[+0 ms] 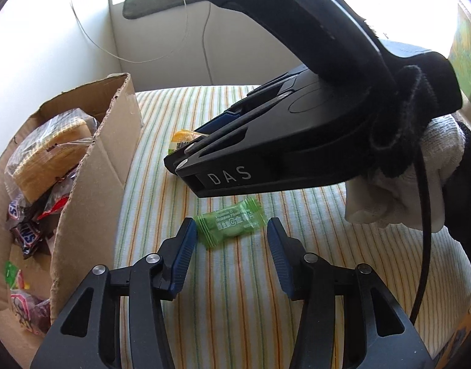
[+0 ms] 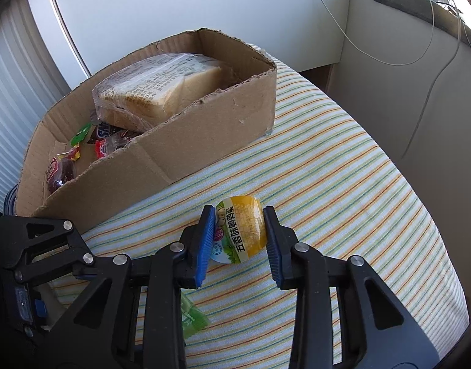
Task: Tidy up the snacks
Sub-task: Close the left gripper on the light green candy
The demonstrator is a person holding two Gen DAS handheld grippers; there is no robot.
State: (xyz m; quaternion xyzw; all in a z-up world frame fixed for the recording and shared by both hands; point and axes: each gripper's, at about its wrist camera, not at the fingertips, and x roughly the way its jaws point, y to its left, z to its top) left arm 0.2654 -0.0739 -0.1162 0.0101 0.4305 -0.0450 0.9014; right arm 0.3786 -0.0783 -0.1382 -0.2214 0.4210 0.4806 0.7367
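right gripper pinching the yellow egg cup, left gripper open around the green candy; squeeze centered, then box at 10 o'clock.

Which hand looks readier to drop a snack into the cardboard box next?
The right. Its fingers already squeeze the yellow snack cup, ready to lift. The left gripper is open around the green candy, not yet gripping it, though the cardboard box sits beside it.

The left tool angles down over the striped tabletop, jaws apart on either side of a green candy, pads clear of it. Just beyond the candy, the right tool, gripped by a white-gloved hand, pinches a yellow packet.
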